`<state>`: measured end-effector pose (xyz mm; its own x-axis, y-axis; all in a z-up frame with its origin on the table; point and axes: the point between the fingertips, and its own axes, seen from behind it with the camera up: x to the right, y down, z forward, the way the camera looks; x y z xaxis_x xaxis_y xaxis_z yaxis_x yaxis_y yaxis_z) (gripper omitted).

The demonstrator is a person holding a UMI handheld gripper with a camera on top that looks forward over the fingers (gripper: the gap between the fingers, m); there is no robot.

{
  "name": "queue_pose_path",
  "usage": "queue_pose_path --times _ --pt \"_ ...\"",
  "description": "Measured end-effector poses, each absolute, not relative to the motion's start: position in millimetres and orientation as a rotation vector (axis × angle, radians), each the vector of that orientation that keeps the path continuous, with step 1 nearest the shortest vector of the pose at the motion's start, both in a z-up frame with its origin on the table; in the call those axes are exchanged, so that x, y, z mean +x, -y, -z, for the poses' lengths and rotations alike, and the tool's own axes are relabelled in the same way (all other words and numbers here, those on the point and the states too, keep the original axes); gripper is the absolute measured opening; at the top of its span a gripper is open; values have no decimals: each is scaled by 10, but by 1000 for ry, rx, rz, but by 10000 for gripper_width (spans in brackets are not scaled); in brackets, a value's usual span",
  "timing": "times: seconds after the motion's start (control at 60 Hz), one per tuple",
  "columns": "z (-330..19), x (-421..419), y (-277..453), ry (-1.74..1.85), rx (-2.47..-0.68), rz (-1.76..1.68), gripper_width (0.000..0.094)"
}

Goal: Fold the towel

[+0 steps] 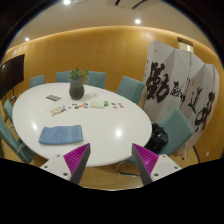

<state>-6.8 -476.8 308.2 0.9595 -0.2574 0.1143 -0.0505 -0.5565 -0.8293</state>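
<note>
Towel (67, 134), blue and folded flat, lies on the near left part of the white oval table (120, 130), beyond the gripper (110, 160) and well apart from its fingers. Teal chairs (128, 88) ring the table. A potted plant (77, 86) stands toward the table's far side, with small items scattered near it. Right of the table stands a white screen (180, 90) with black calligraphy. The gripper's jaws are spread wide, holding nothing, pink pads (77, 156) facing inward.
</note>
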Motion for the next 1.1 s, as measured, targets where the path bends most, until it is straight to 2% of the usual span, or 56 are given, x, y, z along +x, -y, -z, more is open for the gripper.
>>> queue_pose_path --times 0.1,0.25,0.267,0.433,0.45,0.583,0.85,0.983,1.1 --pt "-2960 -103 4835 -220 -2180 264 867" --pt "-2555 -284 4996 -219 -2208 270 874" --pt "-2641 -234 4979 -215 -2223 262 874" --pt "-1870 -926 5044 -171 -2297 200 853" --pt "-1879 -990 5062 -161 -2308 181 850" --pt "-1393 -2034 4843 -52 -2338 39 850" --pt "-1035 -3876 3623 120 -2270 -144 871" --pt "-810 -4368 2751 143 -2224 -118 872" --pt "-457 -4493 2107 148 -2235 -50 868"
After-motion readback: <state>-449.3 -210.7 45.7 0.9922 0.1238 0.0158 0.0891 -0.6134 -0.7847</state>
